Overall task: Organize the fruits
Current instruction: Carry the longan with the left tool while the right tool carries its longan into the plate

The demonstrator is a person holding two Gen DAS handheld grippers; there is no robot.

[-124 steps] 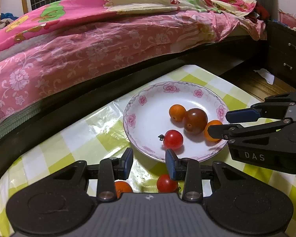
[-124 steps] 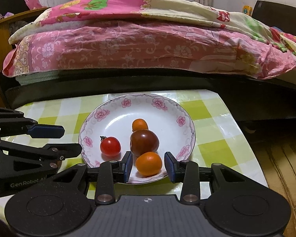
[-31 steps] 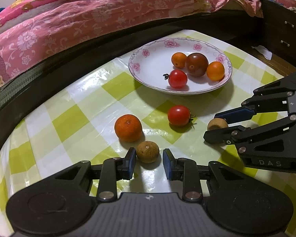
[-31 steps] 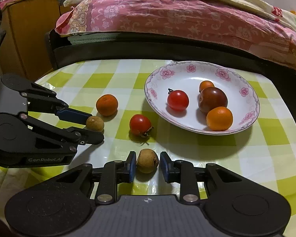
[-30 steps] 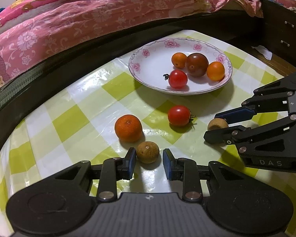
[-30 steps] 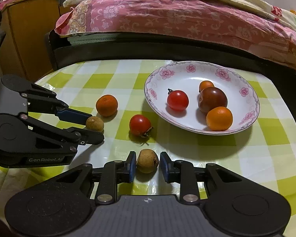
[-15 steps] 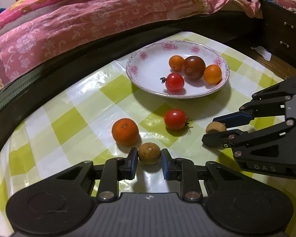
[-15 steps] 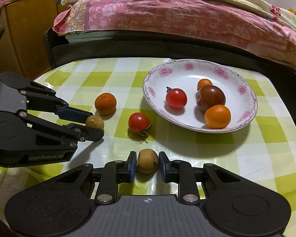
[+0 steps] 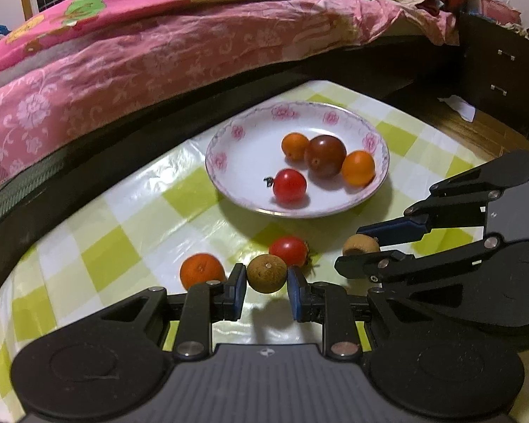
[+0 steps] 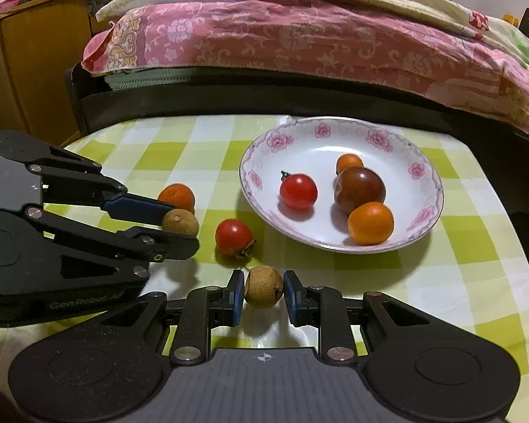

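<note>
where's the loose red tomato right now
On the checked cloth, the tomato sits just left of the plate, between both grippers' brown fruits.

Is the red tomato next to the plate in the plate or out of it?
Out. The red tomato lies on the checked tablecloth, just outside the flowered plate; another red tomato is inside.

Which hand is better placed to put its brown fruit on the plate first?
Probably the right. Both grippers already grip a brown fruit, but the right gripper with its fruit is closer to the plate; the left gripper is farther away.
</note>
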